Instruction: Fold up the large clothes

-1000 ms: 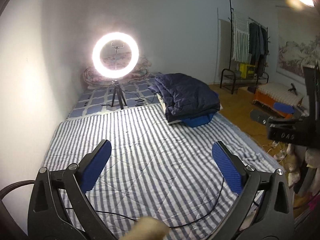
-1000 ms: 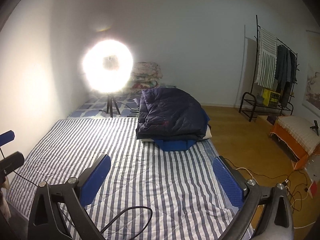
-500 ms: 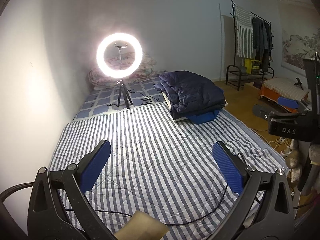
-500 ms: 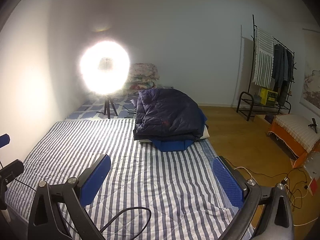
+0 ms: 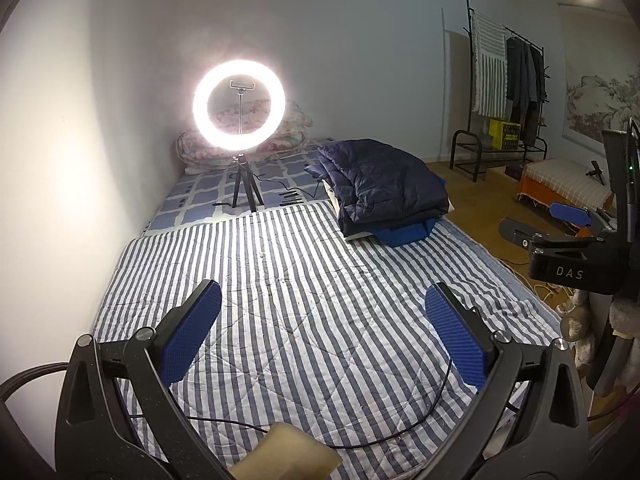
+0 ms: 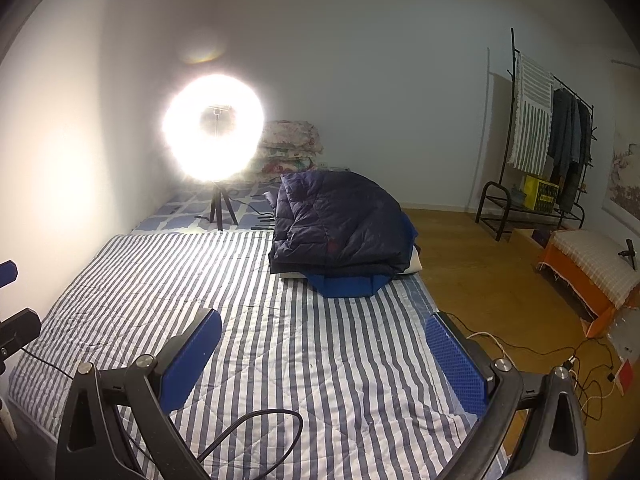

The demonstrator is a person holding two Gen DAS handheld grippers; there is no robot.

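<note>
- Left wrist view looks down the striped quilt (image 5: 304,320) spread over the bed, with a dark navy puffer jacket (image 5: 384,188) lying folded at the far right side, on top of a blue garment (image 5: 404,234) and something pale beneath it.
- That stack sits near the bed's edge and just beside the ring light (image 5: 239,104) on its tripod, which leaves the broad striped middle free as a working surface (a sensible layout for large clothes).
- Left tongs (image 5: 322,328) stand wide apart, blue pads facing each other with only quilt visible between them; they hold nothing and touch no garment.
- Right tongs (image 6: 324,354) are likewise spread wide and hold nothing, hovering above the near end of the bed, well apart from the jacket (image 6: 340,224).
- Both point toward the stack, with a thin black cable (image 5: 360,438) trailing across the quilt near them.
- Judging by this alone, the jacket already lies folded; the scene would fit either a finished fold just set aside or a pile waiting to be taken up.
</note>
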